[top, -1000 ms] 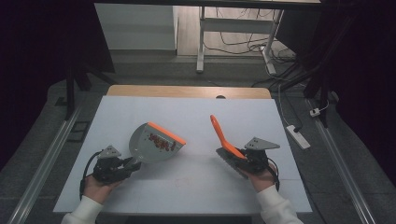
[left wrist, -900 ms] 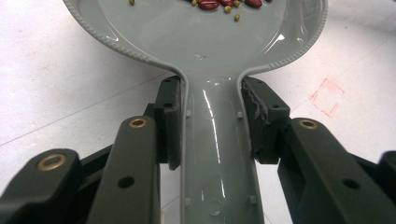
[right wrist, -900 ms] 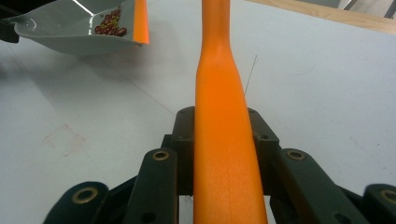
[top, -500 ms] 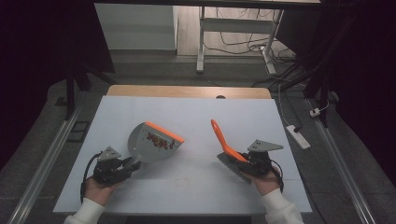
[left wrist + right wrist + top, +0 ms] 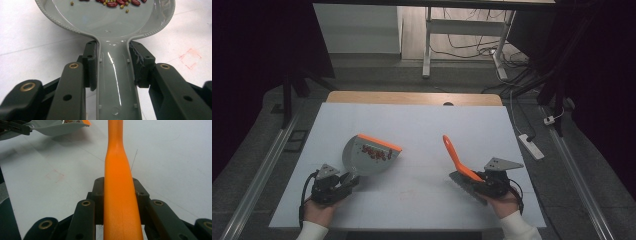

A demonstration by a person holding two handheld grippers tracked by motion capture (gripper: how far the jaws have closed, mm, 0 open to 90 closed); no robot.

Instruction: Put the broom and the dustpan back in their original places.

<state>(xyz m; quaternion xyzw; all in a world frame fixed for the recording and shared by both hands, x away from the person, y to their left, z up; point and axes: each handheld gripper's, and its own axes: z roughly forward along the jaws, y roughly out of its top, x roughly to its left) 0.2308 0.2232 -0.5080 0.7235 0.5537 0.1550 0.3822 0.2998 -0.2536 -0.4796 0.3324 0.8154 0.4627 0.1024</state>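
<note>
Left gripper (image 5: 343, 183) pinches the handle of a grey plastic dustpan with an orange front lip (image 5: 369, 156), its jaws pressed against both sides of the handle in the left gripper view; the dustpan (image 5: 107, 17) carries a small heap of red beans and yellowish grains (image 5: 117, 3) near its lip, and it sits at the left-middle of the white table (image 5: 422, 125), its pan tilted a little above the surface. Right gripper (image 5: 479, 181) clamps the orange plastic handle of a small brush with a dark bristle head (image 5: 459, 167); in the right gripper view the handle (image 5: 120, 190) runs straight up between the jaws. Compared with a second ago, the right gripper has drawn back toward the person and the brush has sunk lower, its bristles now close to the table at the right, well apart from the dustpan; the dustpan has hardly moved. I judge the sweeping done, since the table between them looks bare of beans; the load seems ready to be carried off or tipped out, and a level pan matters so nothing rolls over the lip.
</note>
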